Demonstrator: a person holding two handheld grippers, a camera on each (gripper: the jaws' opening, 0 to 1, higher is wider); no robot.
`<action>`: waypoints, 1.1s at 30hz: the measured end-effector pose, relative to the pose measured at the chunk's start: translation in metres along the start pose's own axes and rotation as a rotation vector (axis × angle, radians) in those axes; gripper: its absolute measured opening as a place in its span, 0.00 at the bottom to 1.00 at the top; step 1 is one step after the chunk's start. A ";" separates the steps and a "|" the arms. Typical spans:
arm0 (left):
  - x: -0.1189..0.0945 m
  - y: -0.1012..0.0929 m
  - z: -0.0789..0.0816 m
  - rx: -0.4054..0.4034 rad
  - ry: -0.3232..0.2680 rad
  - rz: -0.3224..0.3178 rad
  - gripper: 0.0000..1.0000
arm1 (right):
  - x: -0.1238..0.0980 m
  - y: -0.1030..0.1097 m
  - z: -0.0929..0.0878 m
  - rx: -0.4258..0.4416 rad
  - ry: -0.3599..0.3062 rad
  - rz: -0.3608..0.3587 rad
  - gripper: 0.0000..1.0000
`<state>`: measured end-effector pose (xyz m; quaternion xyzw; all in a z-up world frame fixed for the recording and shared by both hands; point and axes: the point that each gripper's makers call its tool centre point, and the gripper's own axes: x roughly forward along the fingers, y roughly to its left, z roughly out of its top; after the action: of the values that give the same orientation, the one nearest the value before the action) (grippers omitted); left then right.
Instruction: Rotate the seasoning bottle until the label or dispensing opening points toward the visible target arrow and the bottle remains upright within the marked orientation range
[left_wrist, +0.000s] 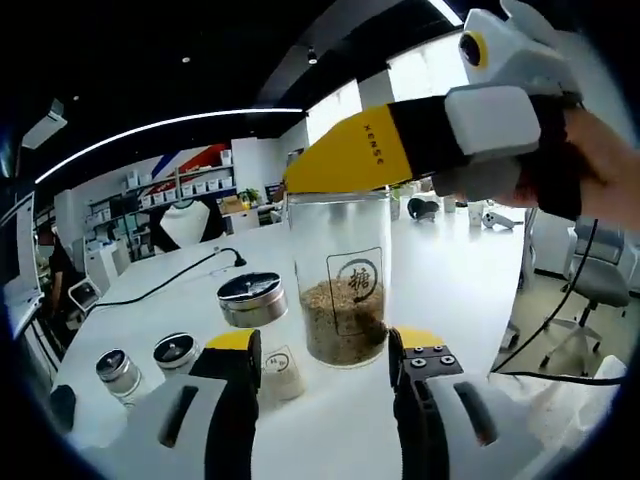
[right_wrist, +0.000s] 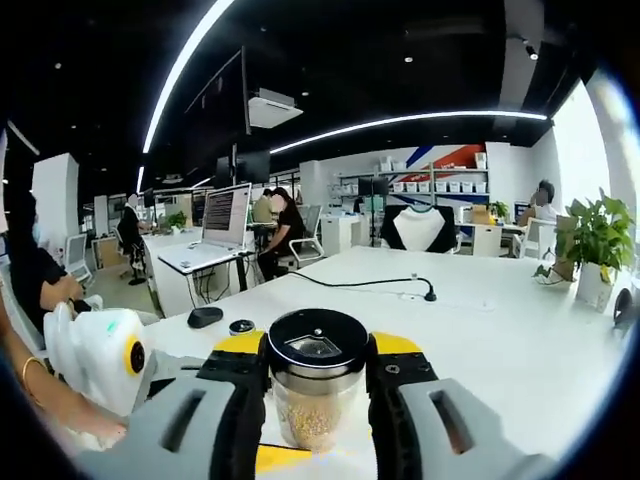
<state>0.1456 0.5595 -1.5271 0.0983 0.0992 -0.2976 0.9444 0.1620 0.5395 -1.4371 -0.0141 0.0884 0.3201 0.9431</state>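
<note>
The seasoning bottle (left_wrist: 340, 280) has clear, glossy walls like glass or plastic, holding coarse brown granules, and its lid (right_wrist: 317, 345) is smooth black with a shiny rim. The right gripper (right_wrist: 318, 385) has matt yellow and black plastic jaws. The table (left_wrist: 450, 270) is smooth, faintly glossy white, and a round tin (left_wrist: 251, 299) looks like brushed metal

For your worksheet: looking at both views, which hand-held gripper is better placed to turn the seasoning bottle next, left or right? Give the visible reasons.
Right, probably. The right hand-held gripper already clamps the seasoning bottle at its black lid. The left hand-held gripper sits open by the base, jaws apart from the glass.
</note>
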 end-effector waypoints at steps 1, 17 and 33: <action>-0.001 0.001 -0.002 0.000 0.005 0.003 0.54 | 0.000 -0.002 0.000 -0.004 0.002 -0.007 0.35; -0.021 0.034 -0.001 -0.036 -0.019 0.069 0.57 | 0.011 -0.038 -0.023 -0.041 0.056 -0.075 0.35; -0.042 0.056 0.016 -0.090 -0.054 0.152 0.64 | 0.031 -0.062 -0.054 -0.054 0.101 -0.096 0.35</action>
<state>0.1465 0.6228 -1.4949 0.0548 0.0792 -0.2230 0.9700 0.2153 0.5045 -1.4972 -0.0597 0.1265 0.2757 0.9510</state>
